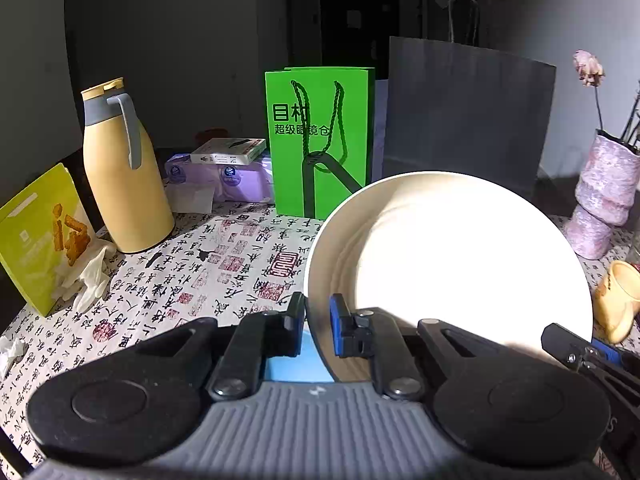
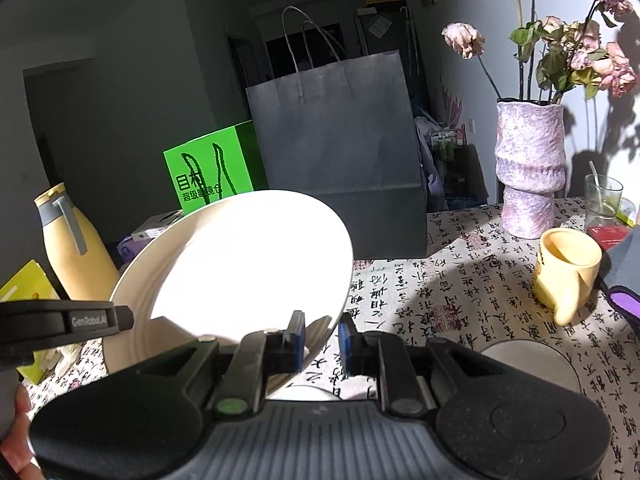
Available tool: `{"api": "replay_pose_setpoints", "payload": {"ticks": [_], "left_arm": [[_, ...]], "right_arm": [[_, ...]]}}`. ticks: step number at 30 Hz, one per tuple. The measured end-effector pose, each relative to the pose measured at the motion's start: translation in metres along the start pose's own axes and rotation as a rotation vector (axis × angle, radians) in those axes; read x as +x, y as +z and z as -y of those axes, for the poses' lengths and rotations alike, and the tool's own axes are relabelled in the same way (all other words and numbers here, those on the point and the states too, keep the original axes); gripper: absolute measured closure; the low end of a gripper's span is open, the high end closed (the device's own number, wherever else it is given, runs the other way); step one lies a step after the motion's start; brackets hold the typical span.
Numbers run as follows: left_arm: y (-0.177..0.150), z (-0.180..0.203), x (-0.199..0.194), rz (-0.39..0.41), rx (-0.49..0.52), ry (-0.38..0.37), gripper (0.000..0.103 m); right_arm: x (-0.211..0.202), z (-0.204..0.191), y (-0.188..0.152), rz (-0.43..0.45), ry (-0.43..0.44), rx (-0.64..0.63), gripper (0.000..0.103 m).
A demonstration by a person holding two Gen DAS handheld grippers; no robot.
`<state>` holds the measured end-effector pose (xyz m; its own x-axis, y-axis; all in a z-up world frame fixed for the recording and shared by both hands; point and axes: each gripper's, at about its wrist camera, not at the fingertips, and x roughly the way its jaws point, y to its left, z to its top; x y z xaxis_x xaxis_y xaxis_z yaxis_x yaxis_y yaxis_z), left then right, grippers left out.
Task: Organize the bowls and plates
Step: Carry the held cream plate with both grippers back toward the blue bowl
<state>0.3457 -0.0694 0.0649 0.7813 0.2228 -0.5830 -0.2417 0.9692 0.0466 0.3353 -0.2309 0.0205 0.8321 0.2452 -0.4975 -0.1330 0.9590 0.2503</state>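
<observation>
A white plate [image 1: 452, 264] hangs tilted above the table, held between both grippers. My left gripper [image 1: 318, 312] is shut on its left rim, one black and one blue pad on either side of the edge. In the right wrist view the same plate [image 2: 240, 264] fills the left centre, and my right gripper [image 2: 322, 332] is shut on its lower right rim. The left gripper [image 2: 80, 320] shows at the plate's far left edge there. The right gripper [image 1: 576, 348] peeks in at the lower right of the left wrist view. Another white dish [image 2: 532, 360] lies on the table below.
The table [image 1: 180, 280] has a calligraphy-print cloth. On it stand a yellow jug [image 1: 124, 176], a green bag [image 1: 320, 140], a grey paper bag [image 2: 340, 160], a pink vase [image 2: 528, 176], a yellow mug [image 2: 568, 272] and a glass [image 2: 602, 200]. A snack pouch [image 1: 40, 240] sits at left.
</observation>
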Motion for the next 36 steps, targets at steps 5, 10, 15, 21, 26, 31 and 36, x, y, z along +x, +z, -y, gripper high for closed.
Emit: {"api": "replay_pose_setpoints", "payload": {"ticks": [5, 10, 15, 21, 26, 31, 36], "left_arm": [[-0.009, -0.005, -0.017, 0.013, -0.002, -0.023, 0.089], [-0.018, -0.008, -0.035, 0.036, 0.000, -0.036, 0.089], [-0.026, -0.014, -0.052, 0.046, -0.007, -0.052, 0.089], [-0.038, -0.021, -0.073, 0.064, -0.013, -0.069, 0.089], [-0.046, -0.028, -0.092, 0.080, -0.024, -0.085, 0.089], [-0.055, -0.035, -0.107, 0.092, -0.030, -0.096, 0.089], [-0.064, -0.040, -0.121, 0.101, -0.033, -0.108, 0.089]], "right_arm": [[-0.019, 0.000, -0.009, 0.010, -0.006, -0.005, 0.086], [-0.037, -0.003, -0.018, 0.022, -0.014, -0.013, 0.086], [-0.058, -0.007, -0.025, 0.043, -0.020, -0.018, 0.086], [-0.081, -0.012, -0.033, 0.061, -0.025, -0.021, 0.086], [-0.097, -0.015, -0.042, 0.063, -0.023, -0.016, 0.086], [-0.112, -0.016, -0.050, 0.067, -0.023, -0.011, 0.086], [-0.126, -0.019, -0.059, 0.072, -0.026, -0.005, 0.086]]}}
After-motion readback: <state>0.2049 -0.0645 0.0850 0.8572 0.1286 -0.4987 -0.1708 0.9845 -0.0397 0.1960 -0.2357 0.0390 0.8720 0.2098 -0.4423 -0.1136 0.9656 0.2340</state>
